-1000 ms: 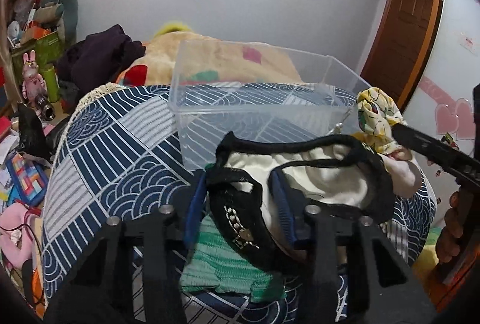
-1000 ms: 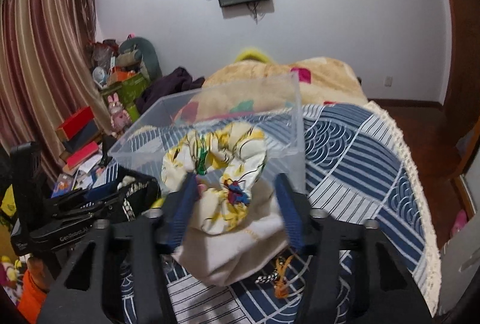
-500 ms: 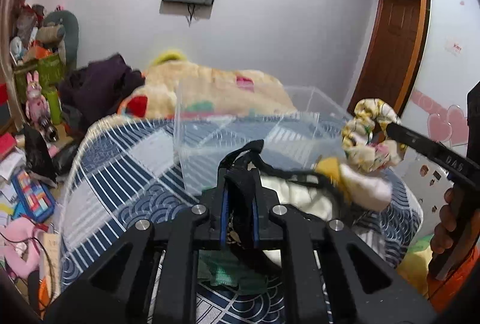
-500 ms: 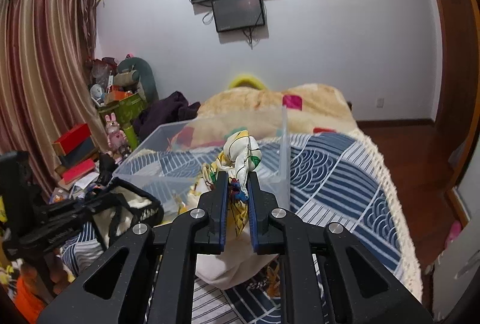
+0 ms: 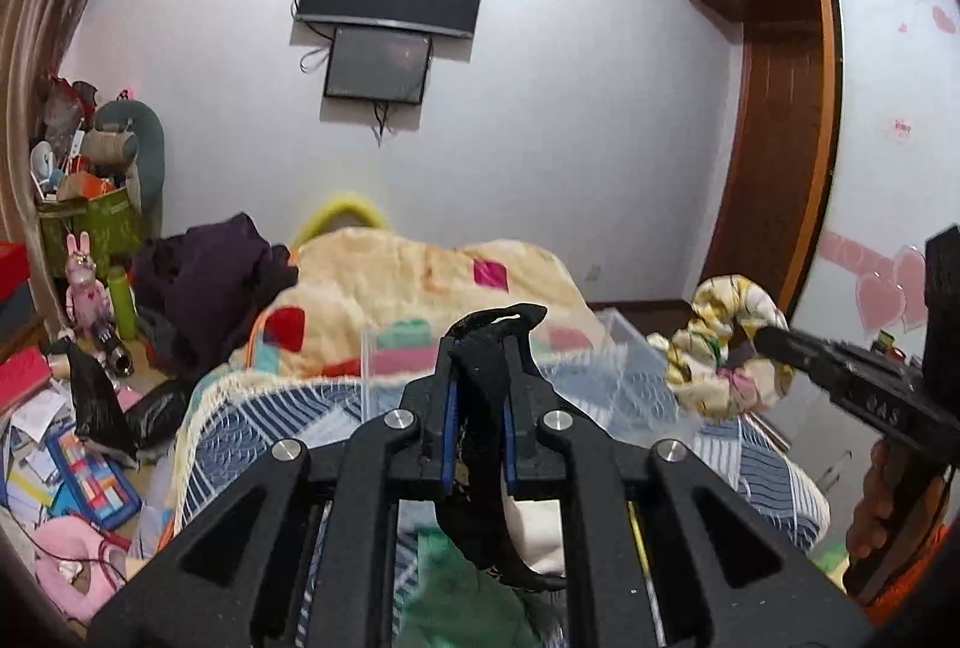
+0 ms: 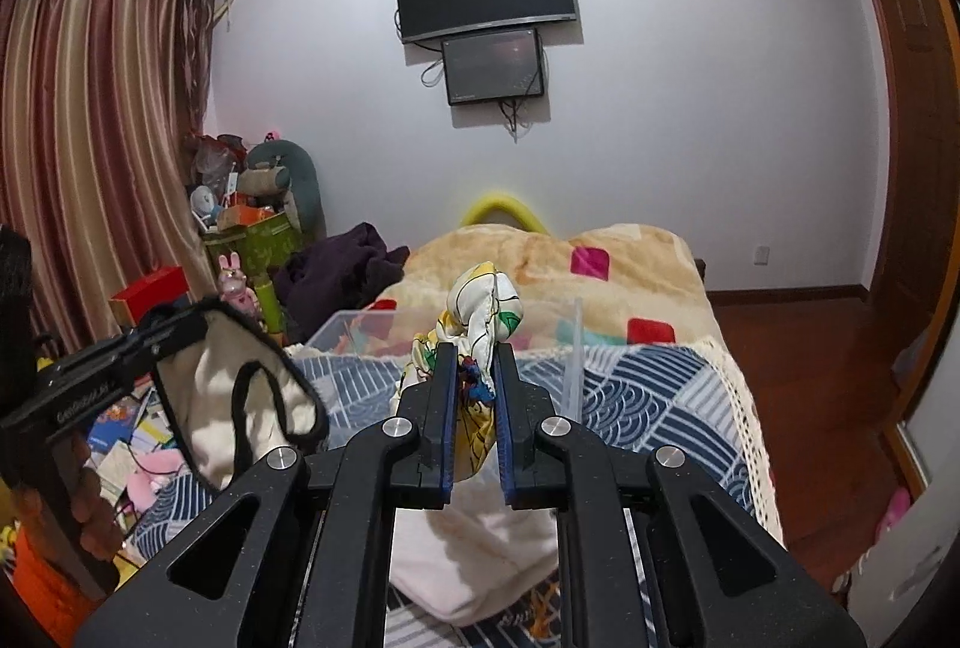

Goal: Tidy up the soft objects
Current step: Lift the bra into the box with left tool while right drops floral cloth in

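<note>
Hand-held gripper point(image 5: 477, 348) level, raised, clamping pouch point(image 5: 489, 408)

we see the left gripper point(image 5: 477, 348) as matte black plastic, its two fingers lined with blue pads point(image 5: 447, 426) on their inner faces. four round silver screws sit across its angled linkage arms, which have triangular cut-outs. the right gripper point(image 6: 474, 360) is built alike, with blue pads point(image 6: 445, 426), silver screws and black arms. its side carries pale raised lettering, too blurred to read. the right hand point(image 5: 870, 522) shows bare skin and an orange sleeve; the left hand point(image 6: 90, 510) also shows skin and orange fabric.
</note>
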`<action>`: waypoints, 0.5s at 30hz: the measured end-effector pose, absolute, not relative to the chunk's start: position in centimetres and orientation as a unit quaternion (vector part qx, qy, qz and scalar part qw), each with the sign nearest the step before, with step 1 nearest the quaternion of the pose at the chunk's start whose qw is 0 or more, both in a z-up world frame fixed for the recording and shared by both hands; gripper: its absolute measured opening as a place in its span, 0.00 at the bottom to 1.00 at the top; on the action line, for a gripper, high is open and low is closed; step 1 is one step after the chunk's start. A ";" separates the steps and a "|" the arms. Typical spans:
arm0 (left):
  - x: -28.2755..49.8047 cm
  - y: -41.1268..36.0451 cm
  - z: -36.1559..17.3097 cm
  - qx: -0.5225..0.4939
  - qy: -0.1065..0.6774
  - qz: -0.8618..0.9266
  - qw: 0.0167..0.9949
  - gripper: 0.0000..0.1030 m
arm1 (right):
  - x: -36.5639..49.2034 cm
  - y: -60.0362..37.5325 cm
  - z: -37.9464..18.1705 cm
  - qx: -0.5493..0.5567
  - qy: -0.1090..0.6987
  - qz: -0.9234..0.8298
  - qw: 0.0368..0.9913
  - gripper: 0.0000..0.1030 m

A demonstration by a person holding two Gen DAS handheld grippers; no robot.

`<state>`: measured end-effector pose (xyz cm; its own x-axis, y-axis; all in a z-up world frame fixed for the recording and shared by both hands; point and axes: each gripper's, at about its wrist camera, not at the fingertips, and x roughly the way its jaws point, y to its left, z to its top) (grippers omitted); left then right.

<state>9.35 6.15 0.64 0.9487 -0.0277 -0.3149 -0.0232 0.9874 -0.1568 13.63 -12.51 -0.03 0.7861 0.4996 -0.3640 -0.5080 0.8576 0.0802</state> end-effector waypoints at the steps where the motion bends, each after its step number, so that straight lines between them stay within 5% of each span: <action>1: 9.8 6.2 0.8 -0.081 0.158 0.001 0.984 0.10 | 13.8 -12.2 0.0 -0.013 0.190 0.268 0.944 0.10; 15: 18.9 9.2 -2.2 -0.127 0.202 0.048 0.970 0.10 | 19.2 -8.3 -3.1 -0.064 0.266 0.260 0.926 0.10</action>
<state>18.88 9.22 -2.16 0.9135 0.0425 -0.4045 -0.1454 0.9630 -0.2270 19.16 -8.28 -3.10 0.7233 0.4486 -0.5250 -0.5163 0.8562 0.0202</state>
